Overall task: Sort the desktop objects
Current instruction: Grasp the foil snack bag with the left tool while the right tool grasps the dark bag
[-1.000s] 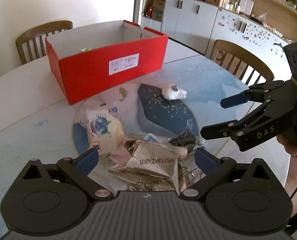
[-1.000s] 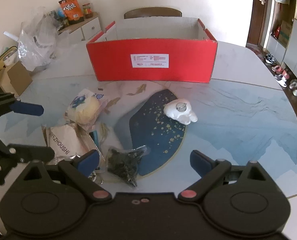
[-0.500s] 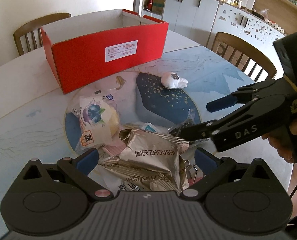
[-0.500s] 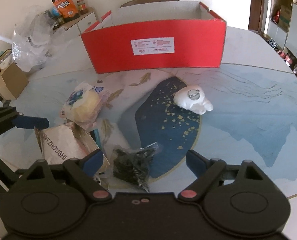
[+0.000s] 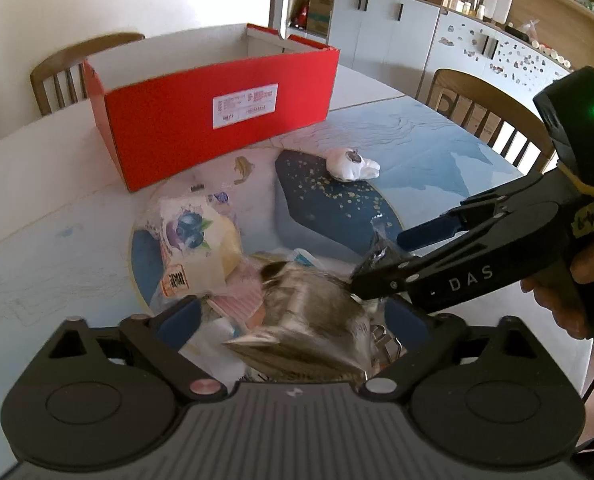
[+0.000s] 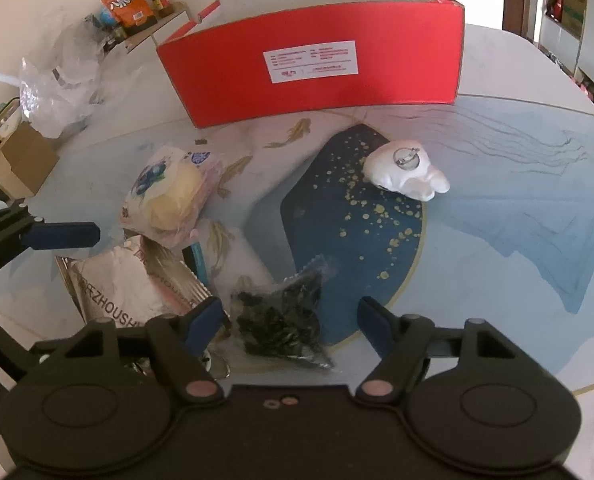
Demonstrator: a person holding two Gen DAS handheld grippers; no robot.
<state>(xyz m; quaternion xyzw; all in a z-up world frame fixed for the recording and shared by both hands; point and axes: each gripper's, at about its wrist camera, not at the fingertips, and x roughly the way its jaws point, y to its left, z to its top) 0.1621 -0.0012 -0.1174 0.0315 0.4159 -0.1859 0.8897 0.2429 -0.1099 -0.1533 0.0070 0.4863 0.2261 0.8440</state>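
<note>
With its jaws closing around the dark packet and the left gripper spread over the foil bag, the right gripper may snag that bag's edge.

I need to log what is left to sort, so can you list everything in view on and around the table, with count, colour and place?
box: 1, red with a white label, open top, far side of the table.
white figurine: 1, white, on the dark blue patch of the table mat.
blueberry bread pack: 1, yellow bun in a clear printed wrapper, left of the blue patch.
silver snack pouch: 1, silver-grey, near edge, under the left gripper.
dark packet: 1, clear bag of black bits, between the right gripper's fingers.
chairs: 2 seen, wooden, behind the table.
left gripper: black with blue pads, closing around the pouch.
right gripper: black with blue pads, closing, pads not yet on the packet.
</note>
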